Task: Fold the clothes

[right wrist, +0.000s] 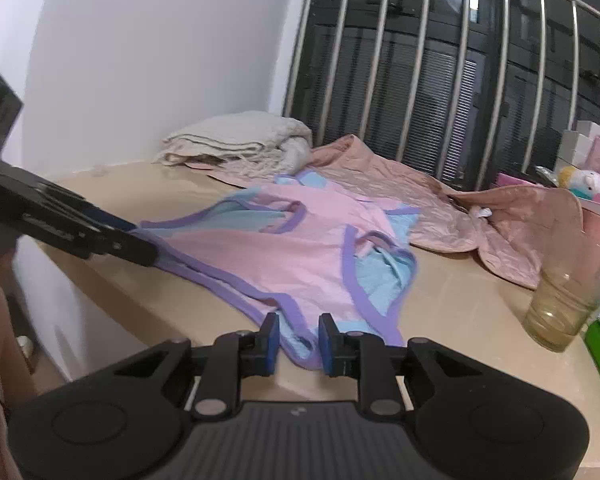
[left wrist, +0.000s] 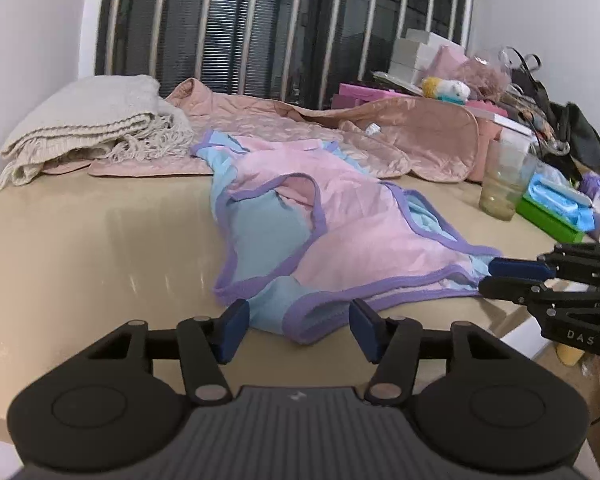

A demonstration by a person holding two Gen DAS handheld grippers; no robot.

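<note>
Both grippers reach the near hem of a pink top [left wrist: 340, 224] lying unfolded on the table [left wrist: 100, 240]: left gripper [left wrist: 299, 326] apart, right gripper [right wrist: 298, 338] nearly closed around it, folding barely begun.

Your left tongs [left wrist: 299, 328] point forward and somewhat downward, their blue-padded fingers [left wrist: 236, 330] standing well apart with the near hem of the garment [left wrist: 340, 240] lying between them, untouched by either pad. Your right tongs [right wrist: 298, 338] sit at a similar downward slant, jaws much narrower, the pads close on either side of a corner of the hem; whether they press on it you cannot tell from here. In the left view, they come in from the right edge.
</note>
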